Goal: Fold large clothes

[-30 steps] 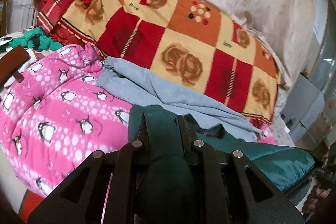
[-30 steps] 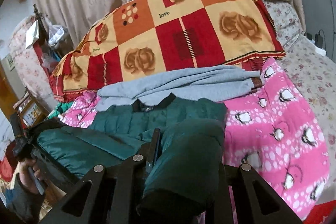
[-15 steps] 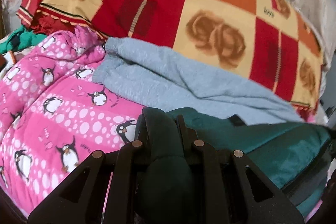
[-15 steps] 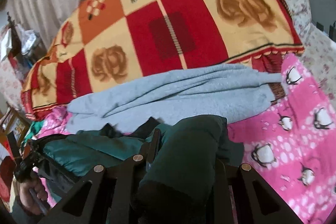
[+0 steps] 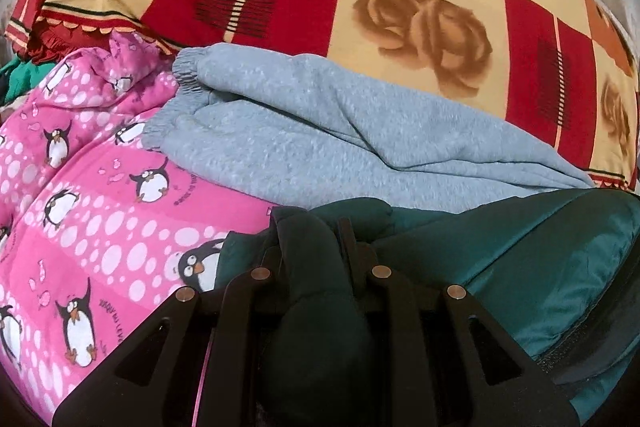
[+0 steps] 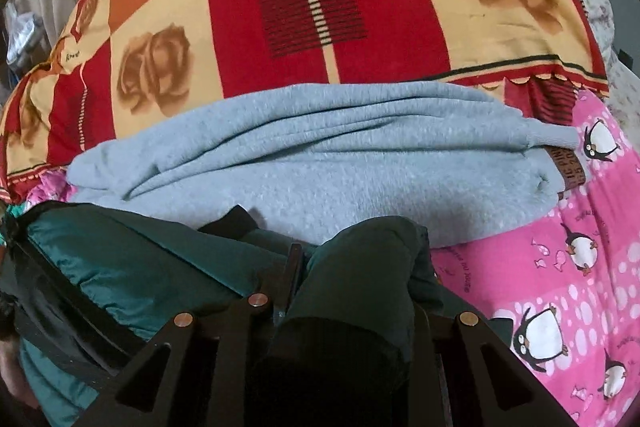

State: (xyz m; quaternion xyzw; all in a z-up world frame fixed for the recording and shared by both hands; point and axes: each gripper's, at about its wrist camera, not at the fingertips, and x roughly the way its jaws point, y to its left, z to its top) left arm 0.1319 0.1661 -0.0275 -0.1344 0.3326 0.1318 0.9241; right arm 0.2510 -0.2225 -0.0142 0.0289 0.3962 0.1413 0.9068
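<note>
A dark green padded jacket (image 5: pixel 520 267) stretches sideways between both grippers, its long axis parallel to the folded grey sweatshirt (image 5: pixel 320 139) just beyond. The left gripper (image 5: pixel 310 251) and right gripper (image 6: pixel 356 259) each clench a jacket end, equally near the sweatshirt.

Straight ahead, the folded grey sweatshirt (image 5: pixel 320 143) lies across the way, just beyond the green padded jacket (image 5: pixel 520 259). Behind it the rose-patterned blanket (image 5: pixel 400 7) bulks up as a high barrier. Open room remains on the pink penguin quilt (image 5: pixel 92 219) at the left and on its stretch at the right in the right wrist view (image 6: pixel 568 267).
</note>
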